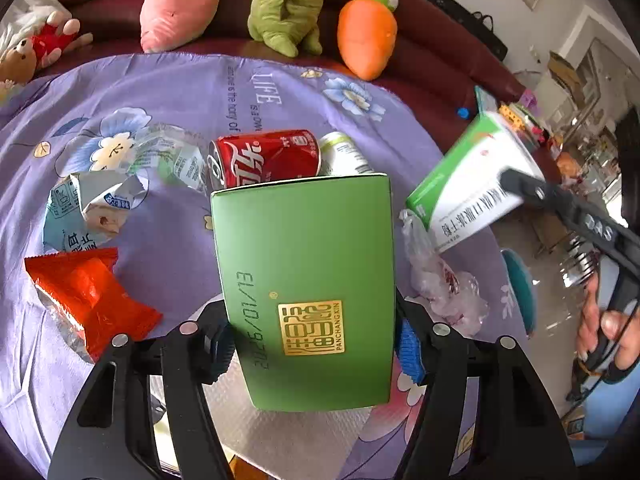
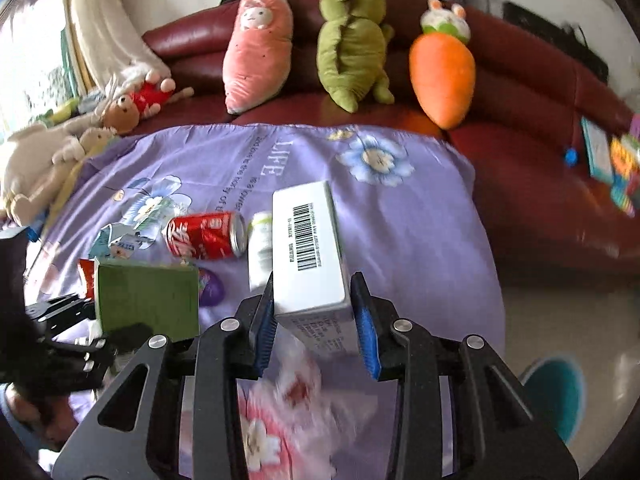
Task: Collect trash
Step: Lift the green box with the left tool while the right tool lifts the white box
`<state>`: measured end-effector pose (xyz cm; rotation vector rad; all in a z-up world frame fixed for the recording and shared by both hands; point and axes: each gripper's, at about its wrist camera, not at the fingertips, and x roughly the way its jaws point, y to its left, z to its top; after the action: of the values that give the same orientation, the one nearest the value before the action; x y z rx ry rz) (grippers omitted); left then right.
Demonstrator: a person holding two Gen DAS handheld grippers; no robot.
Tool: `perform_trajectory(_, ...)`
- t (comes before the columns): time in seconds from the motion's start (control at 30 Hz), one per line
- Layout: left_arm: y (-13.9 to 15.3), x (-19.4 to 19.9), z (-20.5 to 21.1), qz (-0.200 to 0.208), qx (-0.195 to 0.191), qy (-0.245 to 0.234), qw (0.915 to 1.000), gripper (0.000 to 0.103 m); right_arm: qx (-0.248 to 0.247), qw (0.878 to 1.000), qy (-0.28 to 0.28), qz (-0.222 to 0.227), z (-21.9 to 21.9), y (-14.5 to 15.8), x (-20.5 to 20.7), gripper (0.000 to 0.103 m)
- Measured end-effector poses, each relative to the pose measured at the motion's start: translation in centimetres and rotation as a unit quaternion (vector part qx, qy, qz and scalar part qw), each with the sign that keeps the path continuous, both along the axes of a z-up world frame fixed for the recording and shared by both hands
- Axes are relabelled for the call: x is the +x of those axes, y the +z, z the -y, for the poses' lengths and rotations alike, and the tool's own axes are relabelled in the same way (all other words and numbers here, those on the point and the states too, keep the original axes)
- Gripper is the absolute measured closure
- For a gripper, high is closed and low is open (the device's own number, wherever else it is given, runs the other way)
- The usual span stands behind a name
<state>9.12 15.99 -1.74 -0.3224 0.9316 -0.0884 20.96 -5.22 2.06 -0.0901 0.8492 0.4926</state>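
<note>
My left gripper (image 1: 314,344) is shut on a green box (image 1: 308,280) with a gold seal, held above the purple flowered cloth (image 1: 168,92). My right gripper (image 2: 314,332) is shut on a white and green box (image 2: 310,248) with a barcode, also lifted; that box shows at the right of the left wrist view (image 1: 468,180). On the cloth lie a red cola can (image 1: 266,158), a white and green can (image 1: 344,154), a crumpled carton (image 1: 88,208), an orange wrapper (image 1: 88,296) and a clear plastic bag (image 1: 444,280).
A dark red sofa (image 2: 532,152) behind the cloth carries plush toys: pink (image 2: 256,48), green (image 2: 352,40), an orange carrot (image 2: 444,76). A teal stool (image 2: 556,396) stands on the floor at right. A purple egg-shaped object (image 2: 210,286) lies by the green box.
</note>
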Motion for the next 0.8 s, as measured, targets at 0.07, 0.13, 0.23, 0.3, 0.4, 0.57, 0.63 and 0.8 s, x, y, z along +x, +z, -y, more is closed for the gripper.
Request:
perform_trajectory(0.07,0.7,0.2,-0.2,-0.005,0.012,0.004,0.9999,0.033,0.004,1.0,-0.006,-0.002,0.6,-0.2,-0.3,0.071)
perform_trajectory(0.13,1.9,0.3,-0.3,0.001,0.028,0.005,0.9996,0.022,0.019,1.0,-0.018,-0.013,2.3,-0.6,-0.6,0.071)
perform_trajectory(0.23,3.0,0.7,0.0,0.0,0.045,-0.001,0.999,0.021,0.041,0.998,-0.034,-0.033,4.2,-1.4,-0.9,0.072)
perform_trajectory(0.3,2.9,1.0,0.6,-0.009,0.055,-0.009,0.9984,0.054,0.046,0.998,-0.037,-0.038,5.0,-1.7,-1.2,0.072)
perform_trajectory(0.4,2.5,0.4,1.6,-0.014,0.042,-0.032,0.9985,0.072,0.052,0.997,-0.036,-0.043,5.5,-2.0,-1.5,0.072)
perform_trajectory(0.57,0.0,-2.2,5.4,-0.039,0.052,-0.071,0.9953,0.08,0.056,0.996,-0.033,-0.055,6.3,-2.6,-2.5,0.072)
perform_trajectory(0.63,-1.8,-3.0,6.2,-0.065,0.053,-0.072,0.9939,0.08,0.059,0.996,-0.033,-0.062,6.6,-3.0,-3.1,0.072)
perform_trajectory(0.8,-0.2,-4.2,3.9,-0.055,0.03,-0.024,0.9977,0.069,0.061,0.995,-0.037,-0.065,7.5,-3.3,-4.1,0.072)
